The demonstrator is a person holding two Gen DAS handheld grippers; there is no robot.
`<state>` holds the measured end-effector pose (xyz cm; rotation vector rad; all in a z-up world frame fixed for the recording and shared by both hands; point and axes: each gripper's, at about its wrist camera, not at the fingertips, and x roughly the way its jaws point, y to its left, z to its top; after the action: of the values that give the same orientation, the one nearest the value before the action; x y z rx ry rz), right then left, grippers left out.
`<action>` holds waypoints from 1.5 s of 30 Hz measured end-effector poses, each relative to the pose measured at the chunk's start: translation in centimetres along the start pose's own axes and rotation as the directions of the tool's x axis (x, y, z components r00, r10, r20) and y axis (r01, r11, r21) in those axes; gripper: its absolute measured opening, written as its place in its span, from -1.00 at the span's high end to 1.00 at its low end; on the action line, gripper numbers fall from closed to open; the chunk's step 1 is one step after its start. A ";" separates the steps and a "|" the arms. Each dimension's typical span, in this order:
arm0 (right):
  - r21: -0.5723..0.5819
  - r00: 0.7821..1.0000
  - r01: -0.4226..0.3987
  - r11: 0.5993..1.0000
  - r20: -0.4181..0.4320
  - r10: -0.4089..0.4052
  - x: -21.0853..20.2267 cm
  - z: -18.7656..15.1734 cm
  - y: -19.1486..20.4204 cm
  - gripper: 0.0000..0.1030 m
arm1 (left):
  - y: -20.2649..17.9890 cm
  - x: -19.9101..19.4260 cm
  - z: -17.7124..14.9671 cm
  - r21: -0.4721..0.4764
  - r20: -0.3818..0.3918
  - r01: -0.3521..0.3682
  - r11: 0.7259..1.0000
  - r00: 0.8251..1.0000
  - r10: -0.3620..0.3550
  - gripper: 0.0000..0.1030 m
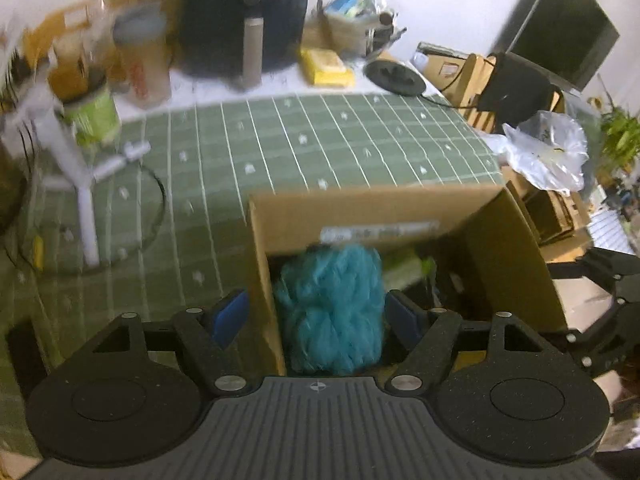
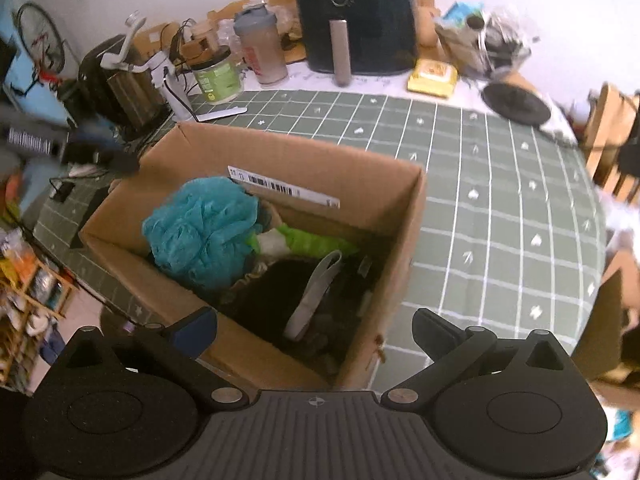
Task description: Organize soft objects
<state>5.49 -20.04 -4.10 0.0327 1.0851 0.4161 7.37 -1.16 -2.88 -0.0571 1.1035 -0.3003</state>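
The teal loofah (image 2: pixel 202 230) is lying inside the cardboard box (image 2: pixel 280 152) on the counter (image 2: pixel 500 208), among other soft items. My left tongs (image 1: pixel 316 316) are straddling it, spread; my right tongs (image 2: pixel 316 334) are gaping, empty. Sorting is looking nearly finished.

Teal loofah (image 2: pixel 200 232), green tablecloth (image 2: pixel 500 200) (white grid).
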 end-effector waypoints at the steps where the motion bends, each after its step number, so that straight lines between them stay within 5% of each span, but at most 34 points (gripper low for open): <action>1: 0.014 1.000 -0.009 1.000 0.003 0.009 0.2 -0.1 -0.2 -1.00 | 0.0 0.3 -0.5 -0.019 -0.006 0.023 1.000 1.000 -0.023 -0.46; 16: -0.003 0.999 -0.028 1.000 0.017 0.028 1.5 1.1 -0.4 -1.00 | -0.5 -0.3 -2.7 -0.099 0.044 0.011 0.995 0.999 -0.007 -0.54; 27: 0.001 0.985 0.168 0.986 0.047 -0.168 -1.1 1.3 0.6 -1.00 | -0.4 -2.2 -3.3 -0.132 0.037 -0.080 0.988 0.996 0.086 -0.55; 32: 0.024 0.978 0.210 0.977 0.002 -0.210 -1.6 1.2 1.7 -1.00 | -1.0 -3.1 -3.6 -0.104 0.020 -0.125 0.987 0.992 0.128 -1.00; 45: 0.023 0.964 0.265 0.964 -0.033 -0.265 -2.1 0.7 5.7 -1.00 | -3.1 -4.0 -4.5 -0.046 0.032 -0.209 0.977 0.977 0.210 -1.00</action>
<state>3.43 -15.37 -0.67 -0.0945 1.1075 0.1608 1.04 -2.63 -0.84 0.0161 1.0699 -0.0859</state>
